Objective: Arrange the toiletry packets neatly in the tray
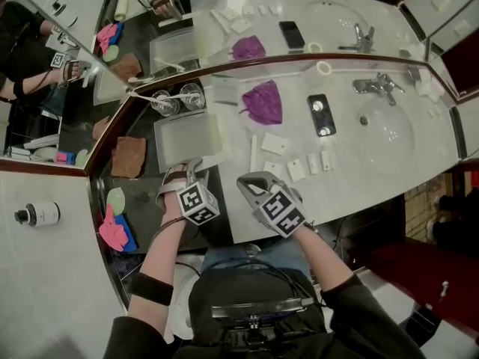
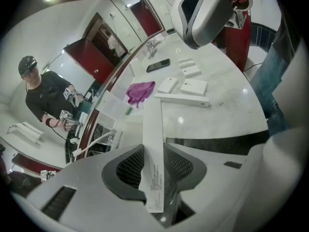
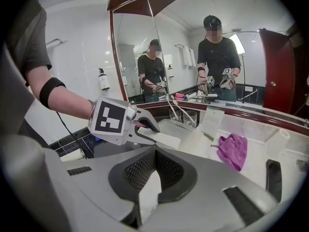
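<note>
My left gripper (image 2: 154,153) is shut on a long white packet (image 2: 153,124) that sticks out ahead of its jaws. In the head view the left gripper (image 1: 192,167) sits at the near edge of the pale rectangular tray (image 1: 187,137). From the right gripper view, the left gripper (image 3: 120,122) holds that packet (image 3: 163,140) just over the tray (image 3: 181,127). My right gripper (image 1: 248,180) hangs beside it over the counter's front edge, jaws shut (image 3: 154,153). Loose white packets (image 1: 273,143) and another long one (image 1: 253,153) lie right of the tray.
A purple cloth (image 1: 263,101) and a black phone (image 1: 320,115) lie behind the packets. Two glasses (image 1: 165,102) with a toothbrush stand behind the tray. The sink (image 1: 385,129) and faucet (image 1: 378,87) are at the right. Mirrors line the back and left walls.
</note>
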